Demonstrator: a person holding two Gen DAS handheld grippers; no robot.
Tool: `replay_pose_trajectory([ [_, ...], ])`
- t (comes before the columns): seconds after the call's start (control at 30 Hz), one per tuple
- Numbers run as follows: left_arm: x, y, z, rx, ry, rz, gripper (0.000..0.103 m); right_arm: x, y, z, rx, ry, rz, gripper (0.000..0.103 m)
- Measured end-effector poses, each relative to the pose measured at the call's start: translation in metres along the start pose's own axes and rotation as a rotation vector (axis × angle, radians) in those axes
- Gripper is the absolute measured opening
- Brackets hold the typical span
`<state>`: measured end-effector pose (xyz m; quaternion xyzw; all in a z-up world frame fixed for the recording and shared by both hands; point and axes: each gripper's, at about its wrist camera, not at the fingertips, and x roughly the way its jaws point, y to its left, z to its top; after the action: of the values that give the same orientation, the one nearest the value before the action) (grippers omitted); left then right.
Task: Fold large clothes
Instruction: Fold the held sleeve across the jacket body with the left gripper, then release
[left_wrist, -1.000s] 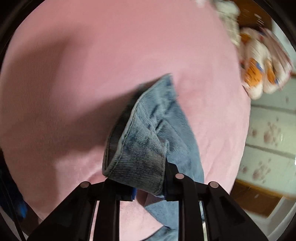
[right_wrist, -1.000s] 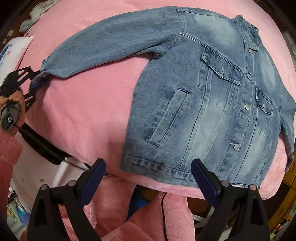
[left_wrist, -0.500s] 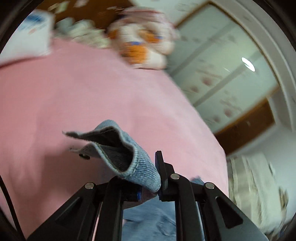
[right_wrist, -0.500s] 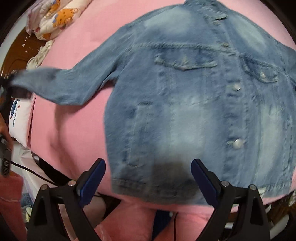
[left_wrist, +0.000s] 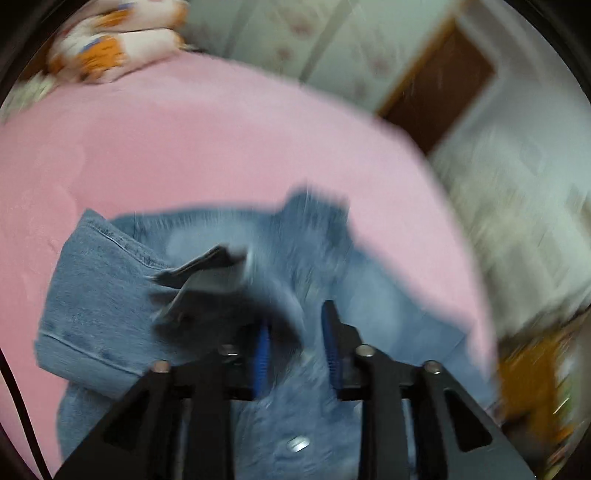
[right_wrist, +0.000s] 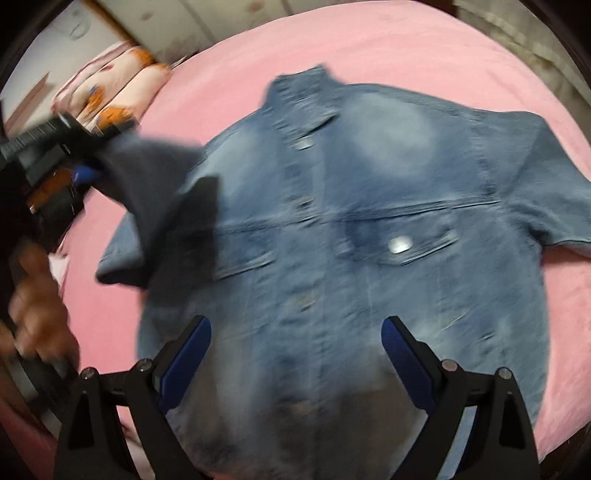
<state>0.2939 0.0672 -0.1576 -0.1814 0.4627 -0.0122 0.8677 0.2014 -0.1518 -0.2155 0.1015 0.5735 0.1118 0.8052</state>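
Note:
A blue denim jacket (right_wrist: 369, 221) lies front up, buttoned, on a pink bed cover (right_wrist: 369, 37). Its left sleeve (right_wrist: 166, 192) is carried over the chest, and the cuff (left_wrist: 207, 280) hangs blurred just left of my left gripper (left_wrist: 295, 347). That gripper's jaws are opening; its blue pads stand apart and the cuff is slipping away from them, with the jacket front below. In the right wrist view the left gripper (right_wrist: 79, 166) sits at the sleeve's end. My right gripper (right_wrist: 295, 354) is wide open above the jacket's lower front, with nothing between its fingers.
A folded quilt with orange prints (left_wrist: 110, 48) lies at the bed's far corner. Behind it stand pale patterned cupboard doors (left_wrist: 332, 48) and a brown door (left_wrist: 436, 85). A person's hand (right_wrist: 33, 295) holds the left gripper's grip at the bed's left edge.
The left gripper swung the sleeve from out at the side up and over the jacket's chest, and its pads have parted from the cuff. The right gripper moved in over the jacket's lower front, still open.

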Motion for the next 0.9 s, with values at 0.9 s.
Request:
replay_pose_trajectory([
  [0.9, -0.028, 0.199, -0.097, -0.072, 0.363, 0.370, 0.079, 0.107, 0.119, 0.024, -0.689, -0.080, -0.234, 0.074],
])
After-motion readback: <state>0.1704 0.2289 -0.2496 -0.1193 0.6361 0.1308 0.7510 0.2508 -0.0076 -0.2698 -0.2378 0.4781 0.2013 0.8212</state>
